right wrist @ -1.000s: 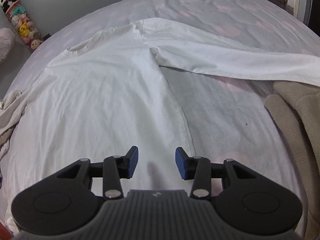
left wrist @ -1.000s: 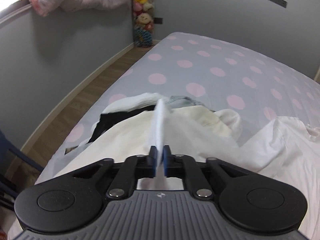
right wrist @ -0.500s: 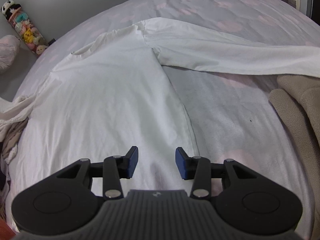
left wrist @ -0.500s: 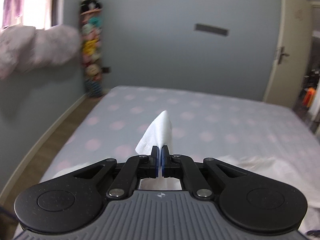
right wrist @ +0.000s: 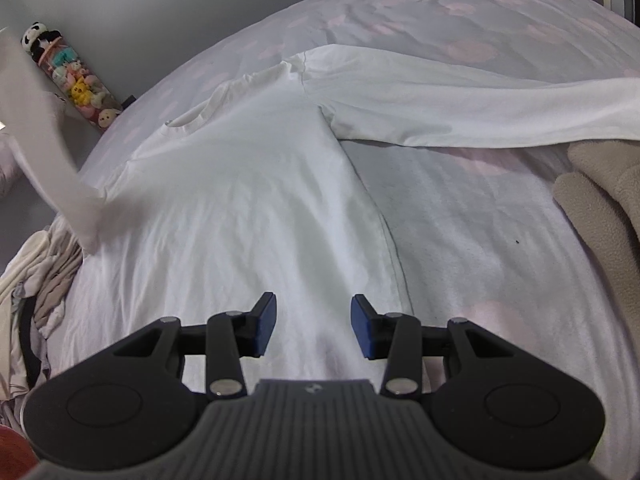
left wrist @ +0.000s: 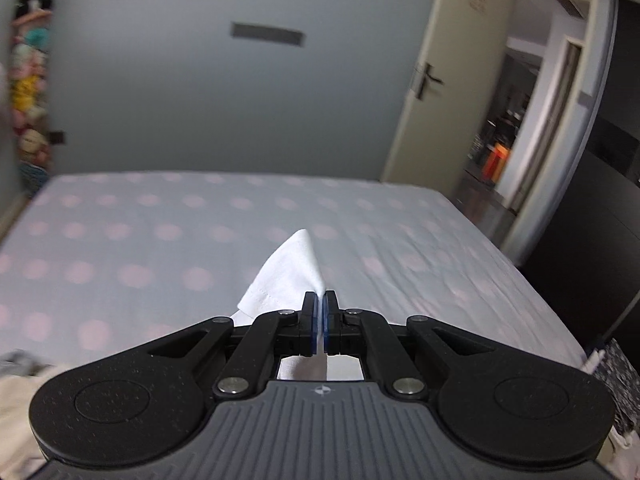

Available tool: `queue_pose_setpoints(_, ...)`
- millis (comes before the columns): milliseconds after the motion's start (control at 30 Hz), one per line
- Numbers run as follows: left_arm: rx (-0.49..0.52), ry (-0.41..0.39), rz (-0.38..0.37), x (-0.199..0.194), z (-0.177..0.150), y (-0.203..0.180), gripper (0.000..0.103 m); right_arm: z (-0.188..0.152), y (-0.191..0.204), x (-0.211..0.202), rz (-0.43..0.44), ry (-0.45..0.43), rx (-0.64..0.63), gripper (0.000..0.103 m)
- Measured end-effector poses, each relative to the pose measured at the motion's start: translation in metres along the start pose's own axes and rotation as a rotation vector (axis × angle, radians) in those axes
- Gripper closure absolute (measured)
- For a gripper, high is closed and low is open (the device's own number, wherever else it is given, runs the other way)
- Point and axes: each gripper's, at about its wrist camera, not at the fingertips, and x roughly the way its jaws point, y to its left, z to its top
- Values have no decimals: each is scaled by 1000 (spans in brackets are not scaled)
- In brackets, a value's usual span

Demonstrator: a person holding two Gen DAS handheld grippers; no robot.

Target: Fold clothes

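A white long-sleeved shirt (right wrist: 240, 200) lies flat on the bed, collar at the far end, its right sleeve (right wrist: 460, 108) stretched out to the right. My left gripper (left wrist: 320, 300) is shut on the cuff of the left sleeve (left wrist: 290, 276) and holds it high above the bed. That lifted sleeve (right wrist: 44, 140) rises at the left of the right wrist view. My right gripper (right wrist: 312, 322) is open and empty, just above the shirt's lower body near its right side seam.
The bed has a grey sheet with pink dots (left wrist: 160, 240). A pile of other clothes (right wrist: 28, 280) lies at the shirt's left. A beige fleece garment (right wrist: 600, 208) lies at the right. An open door (left wrist: 448, 92) and a tube of plush toys (right wrist: 76, 80) stand beyond the bed.
My left gripper has risen and swung right with the sleeve cuff, lifting the sleeve off the clothes pile. My right gripper has stayed open over the shirt's lower part.
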Motion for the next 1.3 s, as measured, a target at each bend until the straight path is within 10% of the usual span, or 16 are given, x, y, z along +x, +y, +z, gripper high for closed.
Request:
queue_pose_setpoints(333, -29, 196, -96, 127, -61, -26, 102, 0, -6, 4, 38, -4, 8, 58)
queue_pose_setpoints(667, -31, 295, -134, 152, -104, -17, 85, 2, -6, 14, 23, 15, 13, 58)
queue_pose_setpoints(1300, 19, 291, 290, 108, -213, 118, 80, 39, 55, 39, 23, -26, -165, 58)
